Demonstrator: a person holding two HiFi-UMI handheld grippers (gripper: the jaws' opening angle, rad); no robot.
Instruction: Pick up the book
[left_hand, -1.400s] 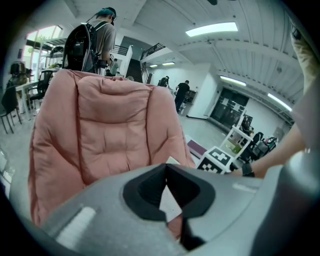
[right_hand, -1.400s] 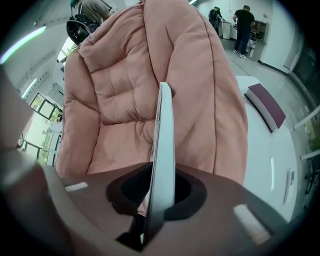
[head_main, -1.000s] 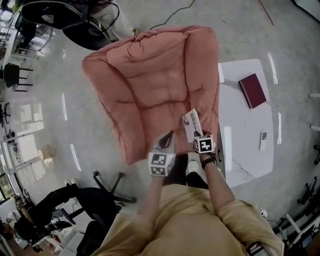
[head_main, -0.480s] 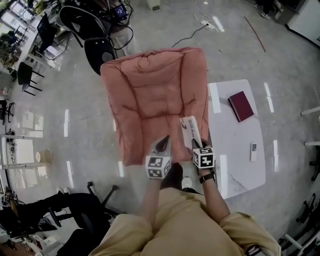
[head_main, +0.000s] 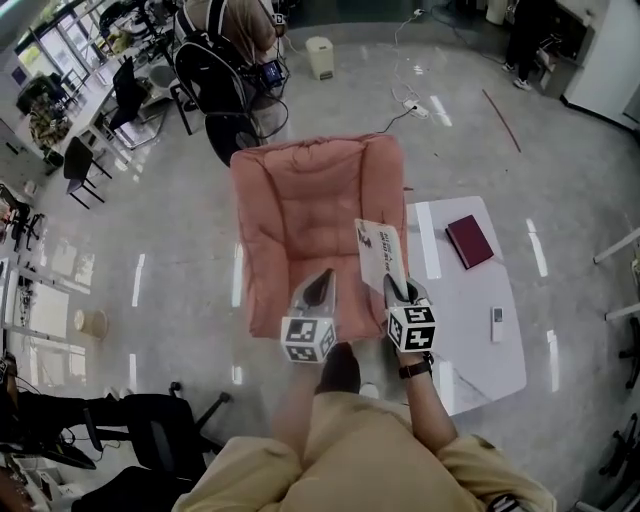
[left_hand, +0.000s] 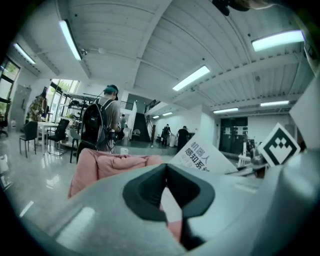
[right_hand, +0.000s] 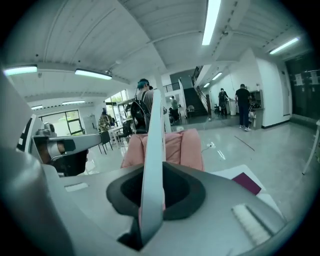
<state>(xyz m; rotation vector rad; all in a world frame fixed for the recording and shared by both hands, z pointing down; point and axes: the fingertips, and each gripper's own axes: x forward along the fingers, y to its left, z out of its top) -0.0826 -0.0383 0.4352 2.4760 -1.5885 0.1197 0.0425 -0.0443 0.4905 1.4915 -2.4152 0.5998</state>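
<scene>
Your right claw (head_main: 396, 287) pinches the thin white paper book (head_main: 380, 252), held above the pink cushioned armchair (head_main: 300, 220); your left claw (head_main: 320, 283) is pressed together, empty; the pick-up seems done.

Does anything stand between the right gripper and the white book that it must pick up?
Nothing visible does. The right gripper has its jaws closed on the white book, held above the pink armchair. The left gripper, shut and empty, is apart from it.
</scene>
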